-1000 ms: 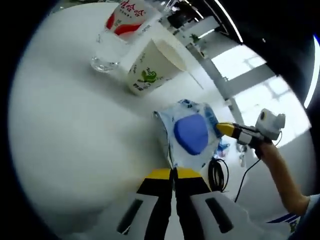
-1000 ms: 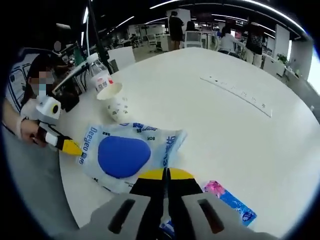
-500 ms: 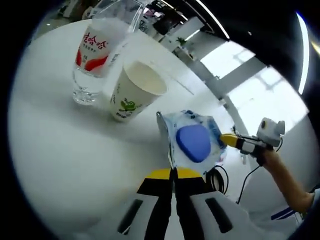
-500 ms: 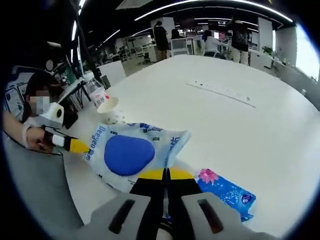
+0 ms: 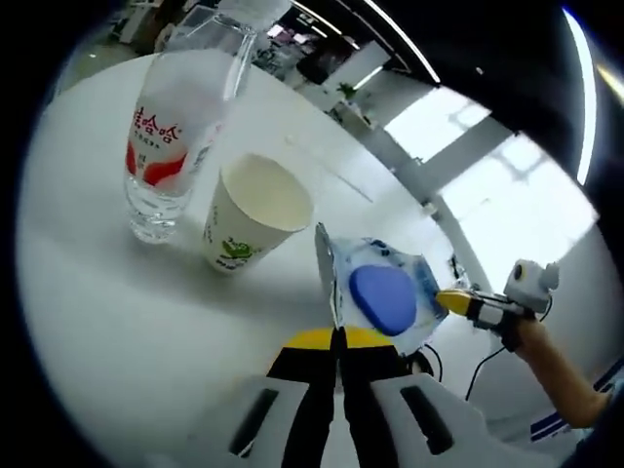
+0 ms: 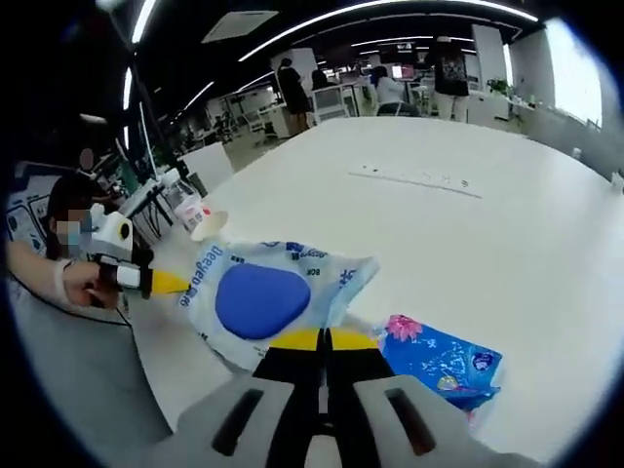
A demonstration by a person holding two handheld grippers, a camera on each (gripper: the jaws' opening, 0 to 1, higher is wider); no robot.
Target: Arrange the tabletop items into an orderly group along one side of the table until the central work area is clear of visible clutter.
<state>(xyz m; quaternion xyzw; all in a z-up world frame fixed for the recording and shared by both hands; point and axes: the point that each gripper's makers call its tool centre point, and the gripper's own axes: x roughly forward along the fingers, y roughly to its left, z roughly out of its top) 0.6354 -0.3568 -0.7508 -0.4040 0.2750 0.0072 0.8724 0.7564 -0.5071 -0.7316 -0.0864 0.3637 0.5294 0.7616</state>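
- Wipes pack [image 6: 261, 297] held off the counter [image 6: 507, 244] between both claws, long axis running claw to claw.
- Right claw [image 6: 327, 341] pinched tight on one end, left claw [image 5: 340, 340] clamped on the opposite edge.
- Cup [image 5: 249, 216] & bottle [image 5: 171, 136] stand touching, just ahead-left of left claw, nearer it.
- Blue packet [image 6: 439, 359] lies beside right claw.
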